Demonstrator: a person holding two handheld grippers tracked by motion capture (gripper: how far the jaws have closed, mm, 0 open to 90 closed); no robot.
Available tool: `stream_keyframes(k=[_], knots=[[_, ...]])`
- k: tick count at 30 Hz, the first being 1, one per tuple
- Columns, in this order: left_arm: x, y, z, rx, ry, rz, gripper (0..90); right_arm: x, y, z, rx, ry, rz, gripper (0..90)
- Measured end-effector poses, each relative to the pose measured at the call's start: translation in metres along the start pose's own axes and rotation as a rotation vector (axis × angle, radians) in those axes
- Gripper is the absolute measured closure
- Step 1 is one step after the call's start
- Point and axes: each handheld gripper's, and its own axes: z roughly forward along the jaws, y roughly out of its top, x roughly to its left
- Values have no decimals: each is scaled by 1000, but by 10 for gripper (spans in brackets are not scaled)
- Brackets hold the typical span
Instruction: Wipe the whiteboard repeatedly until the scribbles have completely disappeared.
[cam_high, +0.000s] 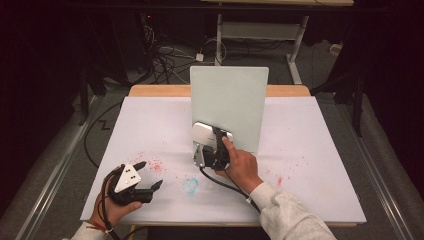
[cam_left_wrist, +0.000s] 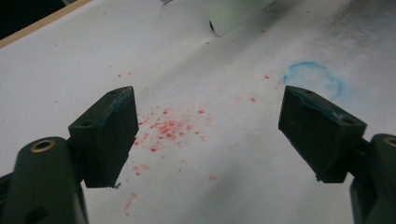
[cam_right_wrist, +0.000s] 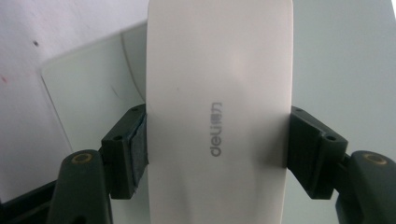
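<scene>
High view: at the near left, the left gripper (cam_high: 150, 175) rests on the white table (cam_high: 320, 165), its 2 jaws wide apart and empty. At centre, the right gripper (cam_high: 212, 136) clamps a white eraser (cam_high: 206, 134) against an upright whiteboard (cam_high: 235, 95).

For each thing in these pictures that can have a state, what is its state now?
Right gripper: shut on the white eraser.
White eraser: clamped by its sides, held against the board.
Board: standing upright on the table, surface looks clean.
Left gripper: open, holding nothing, low over the table.
Table cover: stained with red specks and a faint blue ring.
</scene>
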Motion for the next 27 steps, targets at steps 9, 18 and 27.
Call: stream_keyframes(k=[9, 18, 27], knots=[[-1, -1, -1, 7, -7, 16, 193, 24, 11, 4, -5, 28, -89, 310], [-6, 1, 1, 19, 15, 57, 193, 36, 0, 2, 16, 53, -148, 310], [-4, 0, -2, 6, 11, 21, 193, 28, -30, -6, 68, 57, -142, 310]])
